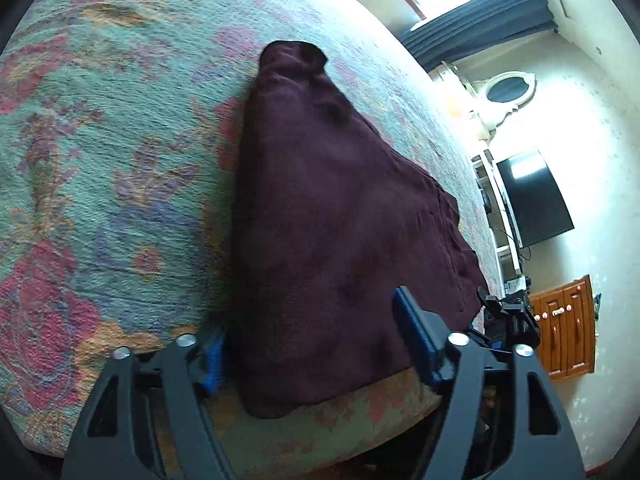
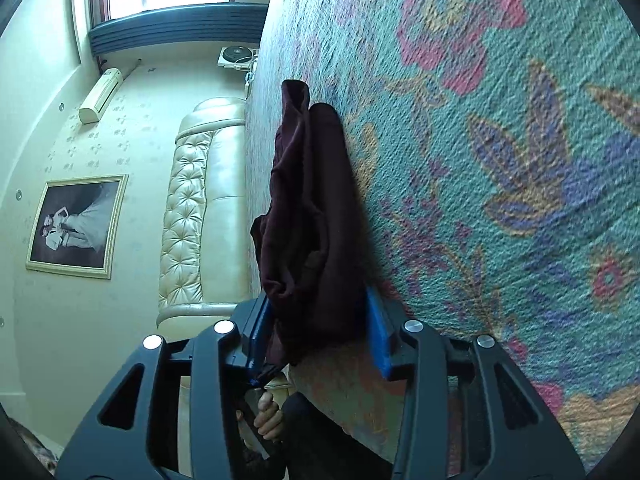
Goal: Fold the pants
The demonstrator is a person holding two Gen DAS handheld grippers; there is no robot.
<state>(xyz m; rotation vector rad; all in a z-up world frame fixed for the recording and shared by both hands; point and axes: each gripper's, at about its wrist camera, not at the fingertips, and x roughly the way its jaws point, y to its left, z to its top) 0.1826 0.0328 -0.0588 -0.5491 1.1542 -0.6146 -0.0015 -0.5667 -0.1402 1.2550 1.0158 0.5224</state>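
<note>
Pants (image 1: 332, 216), dark maroon, are lying on the flowered bedspread (image 1: 100, 152) of the bed, already doubled over into a long wedge, wide at the near edge and narrowing toward the far end, so the first fold is looking done; I judge that a further fold across the length and some tidying are what is remaining. On the left, the left tool (image 1: 316, 340) is pointing downward over the wide near end with its blue pads (image 1: 414, 328) standing well apart, one at each side of the cloth and neither pressing it, so it is sitting open and holding nothing. Moving right, the right tool (image 2: 320, 332) is angling shallowly along the bed at the cloth's other near corner, where the fabric is bunching up in thick wrinkled layers between its blue pads (image 2: 380, 336); the jaws are standing part open and I cannot tell whether they are pinching the bundle or letting it rest loose. Below that tool, a person's hand (image 2: 268, 416) is showing.
</note>
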